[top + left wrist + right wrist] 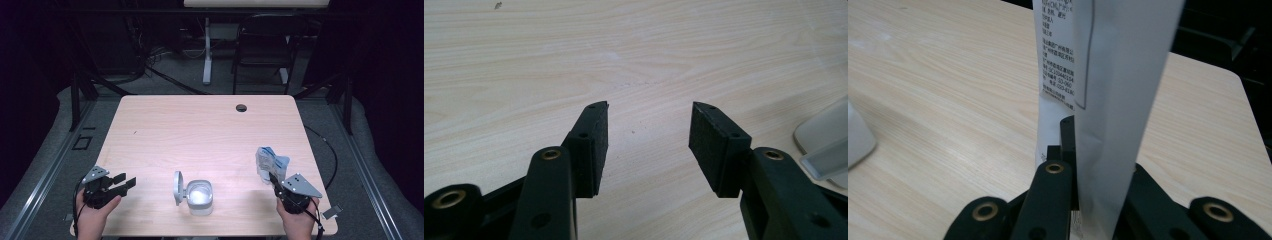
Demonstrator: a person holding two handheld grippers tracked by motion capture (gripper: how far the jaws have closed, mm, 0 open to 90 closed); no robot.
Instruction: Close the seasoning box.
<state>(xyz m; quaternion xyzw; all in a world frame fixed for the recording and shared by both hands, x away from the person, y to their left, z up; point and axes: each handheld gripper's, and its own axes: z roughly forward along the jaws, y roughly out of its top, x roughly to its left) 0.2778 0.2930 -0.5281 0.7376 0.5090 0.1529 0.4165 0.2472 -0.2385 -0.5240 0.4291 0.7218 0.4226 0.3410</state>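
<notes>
Between my right tongs (274,179), clamped tight, stands a printed pouch (270,162) — I'd keep it upright; left tongs (125,181) gape empty beside the open-lidded tub (199,197).

Black tongs (125,181) with brass-ringed screws, grey plates.

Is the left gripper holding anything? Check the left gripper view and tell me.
No: the left gripper has its jaws spread wide apart, with bare wooden table showing between them.
</notes>
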